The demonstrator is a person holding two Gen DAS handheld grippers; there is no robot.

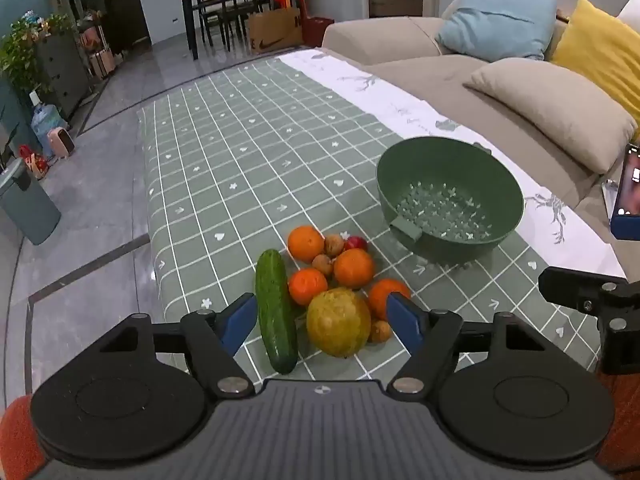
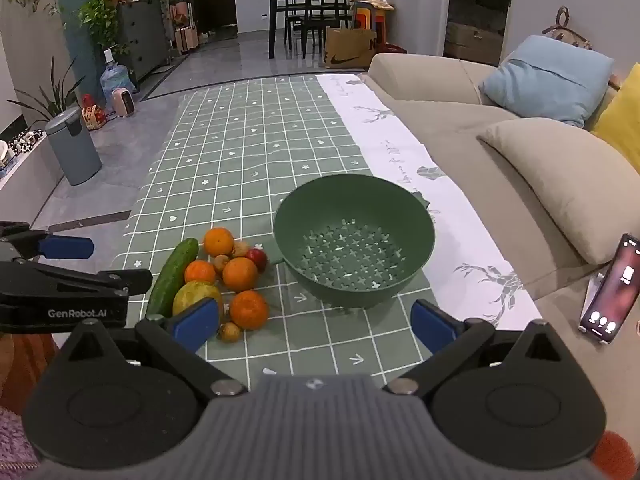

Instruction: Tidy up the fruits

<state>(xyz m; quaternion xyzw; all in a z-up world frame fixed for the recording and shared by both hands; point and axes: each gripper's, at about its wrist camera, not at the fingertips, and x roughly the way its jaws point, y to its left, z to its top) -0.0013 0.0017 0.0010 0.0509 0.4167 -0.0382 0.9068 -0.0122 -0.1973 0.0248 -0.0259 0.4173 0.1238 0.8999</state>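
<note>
Beside the bowl: a pile of produce lies on the tablecloth point(image 2: 256, 152), just left of the green bowl point(image 2: 416, 216) and apart from it, none of it lifted.
Pile contents: a cucumber point(image 1: 275, 312) on the side farthest from the bowl; a large yellow-green fruit point(image 1: 338, 322) touching it; four oranges point(image 1: 353, 268); one small red fruit point(image 2: 257, 258) nearest the bowl; several small brown fruits point(image 1: 333, 245) tucked among the oranges.
Bowl: upright, floor pierced with cross-shaped holes, nothing in it; a tab handle faces the pile.
Left tongs point(image 1: 322, 316): blue pads wide apart, holding nothing, hovering over the cucumber and the yellow-green fruit.
Right tongs point(image 2: 316, 322): blue pads wide apart, holding nothing, poised over bare cloth on the near side of the bowl, next to the closest orange.
Step in hand: judged to be the opening one; no fruit is yet in the bowl.
Next move: likely a descent onto one round fruit, pads either side of its widest part, then a lift over the rim.
Risk: the fruit sit in contact, so a pad may nudge a neighbour rolling.
Elsewhere: a phone point(image 2: 610, 292) stands propped right of the bowl, on the sofa point(image 2: 460, 136).
</note>
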